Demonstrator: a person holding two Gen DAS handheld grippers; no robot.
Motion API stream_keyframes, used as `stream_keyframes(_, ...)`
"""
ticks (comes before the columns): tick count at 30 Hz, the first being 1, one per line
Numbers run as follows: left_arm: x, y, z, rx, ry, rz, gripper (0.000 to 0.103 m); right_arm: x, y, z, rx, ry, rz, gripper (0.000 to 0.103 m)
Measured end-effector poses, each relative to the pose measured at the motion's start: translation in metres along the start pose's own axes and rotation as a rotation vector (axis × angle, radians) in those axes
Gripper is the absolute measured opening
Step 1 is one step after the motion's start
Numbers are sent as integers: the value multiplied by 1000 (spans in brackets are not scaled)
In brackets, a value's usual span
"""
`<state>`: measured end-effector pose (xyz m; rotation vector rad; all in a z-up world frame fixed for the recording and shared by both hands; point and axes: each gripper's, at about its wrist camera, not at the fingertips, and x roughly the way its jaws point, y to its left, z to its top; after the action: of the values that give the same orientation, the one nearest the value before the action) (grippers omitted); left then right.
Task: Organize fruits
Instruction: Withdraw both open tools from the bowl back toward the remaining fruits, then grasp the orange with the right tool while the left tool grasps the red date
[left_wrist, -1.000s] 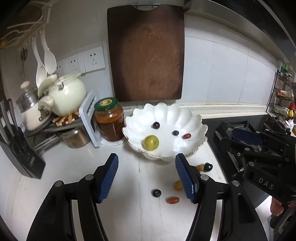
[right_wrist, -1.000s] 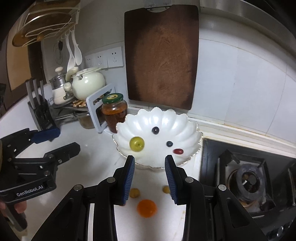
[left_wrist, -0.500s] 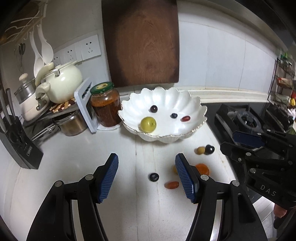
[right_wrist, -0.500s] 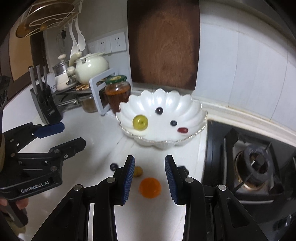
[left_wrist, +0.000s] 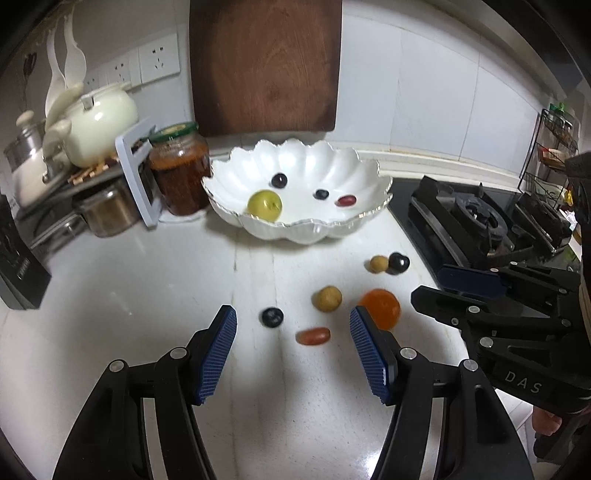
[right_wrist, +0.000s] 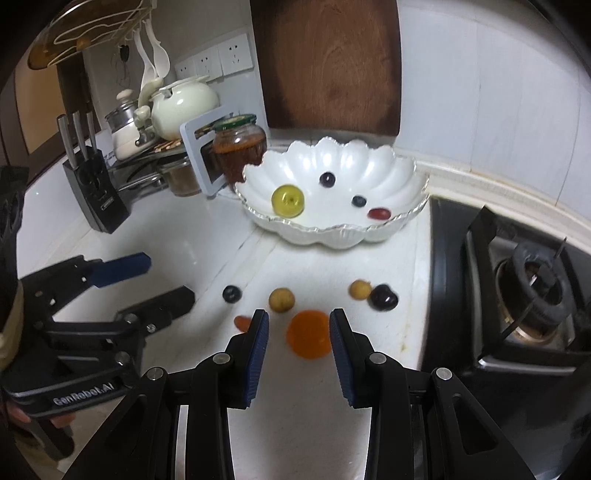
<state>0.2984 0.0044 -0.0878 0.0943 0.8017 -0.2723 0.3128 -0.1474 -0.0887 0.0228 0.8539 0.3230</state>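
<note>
A white scalloped bowl (left_wrist: 295, 229) (right_wrist: 332, 232) holds a yellow-green fruit (left_wrist: 265, 205), a dark grape, a blueberry and a red grape. Loose on the white counter in front of it lie a blueberry (left_wrist: 273, 317), a red oval fruit (left_wrist: 313, 336), two tan round fruits (left_wrist: 327, 299), a dark cherry (left_wrist: 398, 263) and an orange fruit (right_wrist: 309, 334). My left gripper (left_wrist: 291, 321) hangs open above the blueberry and red fruit. My right gripper (right_wrist: 298, 321) stands open, narrower, with the orange fruit showing between its fingers, untouched.
A brown cutting board (left_wrist: 264, 66) leans on the tiled wall behind the bowl. A sauce jar (left_wrist: 180, 173), a rack with a cream kettle (left_wrist: 99, 122) and a knife block (right_wrist: 96, 192) stand to the left. A black gas stove (right_wrist: 517, 288) borders the counter on the right.
Both grippers have come down toward the counter and tilted more downward, so the loose fruits look nearer. The jaw gaps have not changed.
</note>
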Motion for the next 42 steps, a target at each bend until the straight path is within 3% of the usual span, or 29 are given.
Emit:
stream_keyframes(2, 4, -1, -5, 1, 1, 0, 63, 4, 0, -3, 10, 7, 1, 47)
stream_keyframes(22, 45, -4, -31, -21, 33, -74, 56, 43, -9, -13, 65, 62, -1, 47)
stream_keyframes(42, 88, -13, -27, -7, 106, -93, 39, 78, -16, -11, 133, 157, 19, 47)
